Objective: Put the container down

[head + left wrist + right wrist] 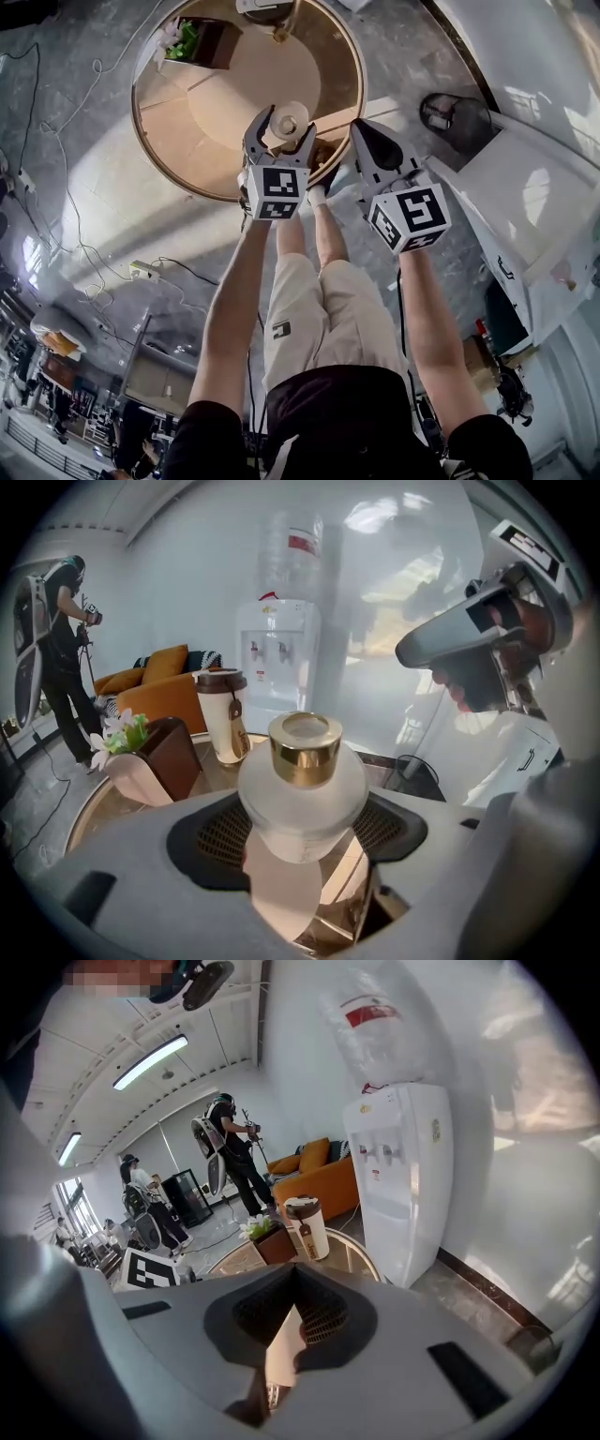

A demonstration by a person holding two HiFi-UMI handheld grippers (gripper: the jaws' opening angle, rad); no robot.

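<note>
1. Grip state. My left gripper (pixel 281 127) is clamped on the container (pixel 289 122), a frosted white jar with a gold cap. In the left gripper view the two jaws press on the lower body of the container (pixel 302 789) from 9 and 3 o'clock. My right gripper (pixel 361 131) carries nothing. In the right gripper view its jaws (pixel 292 1279) meet at the tips, with only a thin slit below them.

2. Key relation. The container stands upright, long axis vertical and cap at 12 o'clock. In the head view it hangs over the near edge of the round table (pixel 234 103), which spreads from it toward 12 o'clock. I judge that the set-down calls for a straight descent by the left gripper. The right gripper sits just beside it at 3 o'clock and has no part in this step.

3. Landing area. A cup (pixel 221 714) and a flower box (pixel 150 757) stand farther back on the table, at 11 and 10 o'clock, well apart from the container.

4. Limits of view. The jaws hide the base of the container. I cannot tell whether it is clear of the tabletop.
</note>
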